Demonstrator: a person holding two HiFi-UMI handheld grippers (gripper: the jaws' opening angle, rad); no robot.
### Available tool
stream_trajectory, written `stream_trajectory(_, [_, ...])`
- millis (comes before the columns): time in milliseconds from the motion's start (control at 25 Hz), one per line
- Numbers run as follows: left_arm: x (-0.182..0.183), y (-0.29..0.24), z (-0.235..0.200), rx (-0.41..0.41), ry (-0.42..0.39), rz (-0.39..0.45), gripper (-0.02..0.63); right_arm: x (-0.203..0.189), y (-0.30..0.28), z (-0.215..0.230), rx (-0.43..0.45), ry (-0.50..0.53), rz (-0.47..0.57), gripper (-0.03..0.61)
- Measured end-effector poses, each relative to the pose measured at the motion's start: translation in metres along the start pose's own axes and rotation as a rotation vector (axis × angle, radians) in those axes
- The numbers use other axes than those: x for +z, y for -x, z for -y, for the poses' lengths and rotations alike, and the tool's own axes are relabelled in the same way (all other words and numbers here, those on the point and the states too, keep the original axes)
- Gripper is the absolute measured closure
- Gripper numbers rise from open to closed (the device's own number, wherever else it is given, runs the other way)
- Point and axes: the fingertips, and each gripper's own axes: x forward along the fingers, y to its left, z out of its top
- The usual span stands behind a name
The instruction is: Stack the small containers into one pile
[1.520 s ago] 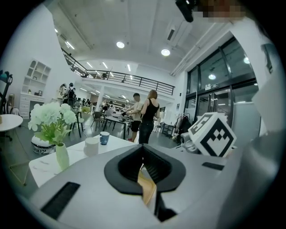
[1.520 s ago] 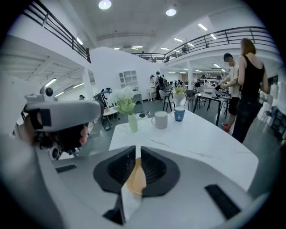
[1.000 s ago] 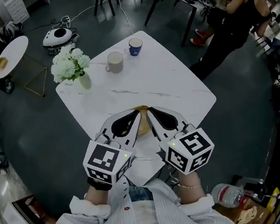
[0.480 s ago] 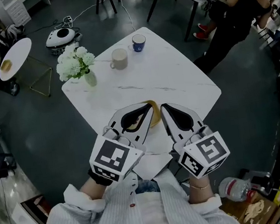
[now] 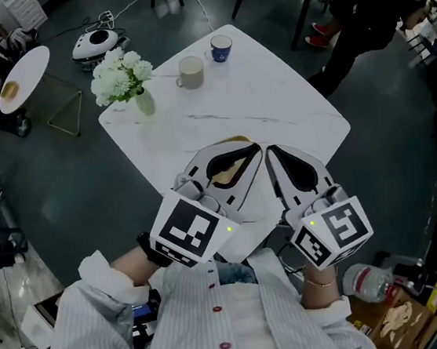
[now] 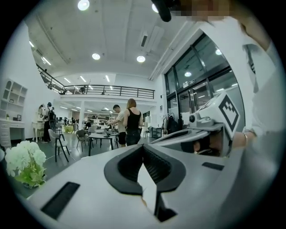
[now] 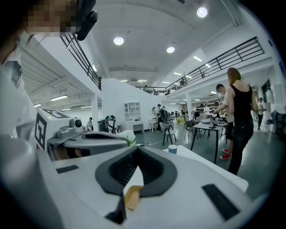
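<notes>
Head view shows two cups beside the flowers (image 5: 121,73): a mug (image 5: 190,71) and a blue cup (image 5: 221,48). Right gripper view shows one. The left gripper (image 5: 254,153) and right gripper (image 5: 273,152) are squeezed narrow.

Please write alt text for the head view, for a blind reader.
From above: a person in a striped shirt holds the left gripper and right gripper, both shut, side by side over a white table. A tan object lies partly hidden under the left one; flowers, a mug and a blue cup stand farther away.
</notes>
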Motion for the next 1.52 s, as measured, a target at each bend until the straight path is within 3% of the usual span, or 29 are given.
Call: stream_trajectory(1520, [-0.013,-0.001,-0.003,-0.046,-0.015,-0.034,0.597,-0.022,-0.015,-0.001,-0.008,0.011,-0.054,0.569])
